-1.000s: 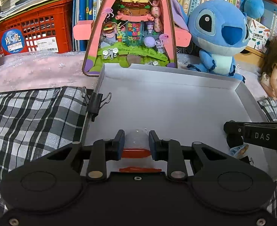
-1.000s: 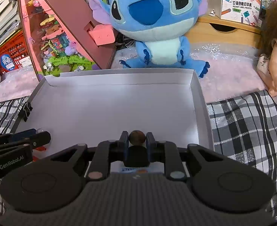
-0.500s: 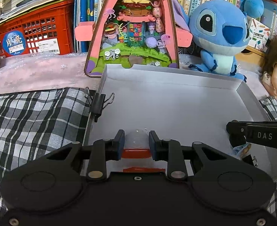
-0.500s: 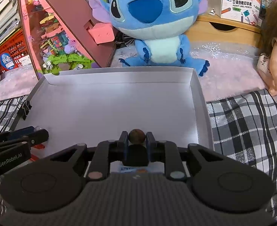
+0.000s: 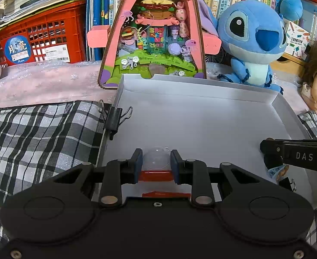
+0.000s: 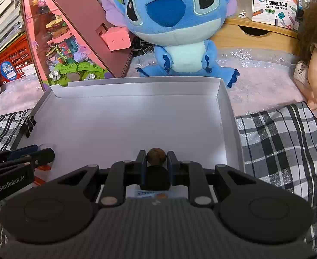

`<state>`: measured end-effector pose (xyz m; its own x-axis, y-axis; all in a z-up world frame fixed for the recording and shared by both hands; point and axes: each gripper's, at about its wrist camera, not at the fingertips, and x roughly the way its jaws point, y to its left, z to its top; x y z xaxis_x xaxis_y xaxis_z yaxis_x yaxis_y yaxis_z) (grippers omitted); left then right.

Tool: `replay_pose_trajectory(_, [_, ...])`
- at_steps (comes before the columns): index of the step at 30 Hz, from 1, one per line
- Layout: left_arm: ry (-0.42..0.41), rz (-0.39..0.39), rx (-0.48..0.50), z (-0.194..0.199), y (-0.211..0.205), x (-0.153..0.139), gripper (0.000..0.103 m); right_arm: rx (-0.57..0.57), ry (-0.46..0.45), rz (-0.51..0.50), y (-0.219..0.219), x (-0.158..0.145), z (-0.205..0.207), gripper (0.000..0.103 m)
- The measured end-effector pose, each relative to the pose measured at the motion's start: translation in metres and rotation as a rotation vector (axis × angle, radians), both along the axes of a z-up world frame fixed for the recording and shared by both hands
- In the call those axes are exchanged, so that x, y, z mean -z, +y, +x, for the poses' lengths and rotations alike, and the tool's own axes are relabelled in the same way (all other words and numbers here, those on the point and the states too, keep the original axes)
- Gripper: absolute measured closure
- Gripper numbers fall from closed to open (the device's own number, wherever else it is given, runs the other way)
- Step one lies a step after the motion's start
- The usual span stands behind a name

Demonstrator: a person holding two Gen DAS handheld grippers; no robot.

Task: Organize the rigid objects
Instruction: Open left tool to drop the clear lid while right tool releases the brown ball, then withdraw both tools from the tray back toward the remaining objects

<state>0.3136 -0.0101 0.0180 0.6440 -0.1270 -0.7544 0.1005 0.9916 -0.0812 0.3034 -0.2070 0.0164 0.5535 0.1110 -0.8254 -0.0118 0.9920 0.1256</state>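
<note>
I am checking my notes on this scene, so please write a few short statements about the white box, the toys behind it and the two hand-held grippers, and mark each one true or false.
1. The white box stands on a checked cloth. True.
2. A clear dome-shaped piece sits between the fingers of the left hand-held gripper. True; its jaws are opening.
3. The right hand-held gripper has nothing between its fingers. False: a small brown round object sits there, as its jaws open.
4. The blue plush toy lies inside the box. False: it sits behind the far wall.
5. A black binder clip grips the box's left wall. True.
</note>
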Motion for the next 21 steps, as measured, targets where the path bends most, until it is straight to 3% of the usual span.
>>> replay_pose_trajectory(2, [0.005, -0.002, -0.003, 0.0, 0.001, -0.001, 0.067, -0.001, -0.003, -0.005, 0.0, 0.0, -0.001, 0.058])
replay_pose_trajectory(7, [-0.005, -0.012, 0.003, -0.005, 0.007, -0.009, 0.055, -0.004, -0.027, -0.007, -0.004, -0.007, -0.006, 0.049])
replay_pose_trajectory(18, [-0.11, -0.008, 0.039, -0.045, 0.012, -0.038, 0.025, -0.046, -0.147, 0.005, -0.01, -0.035, -0.035, 0.029])
replay_pose_trajectory(21, [-0.139, -0.003, 0.063, -0.062, 0.01, -0.043, 0.023, -0.076, -0.187, -0.011, -0.006, -0.041, -0.048, 0.024])
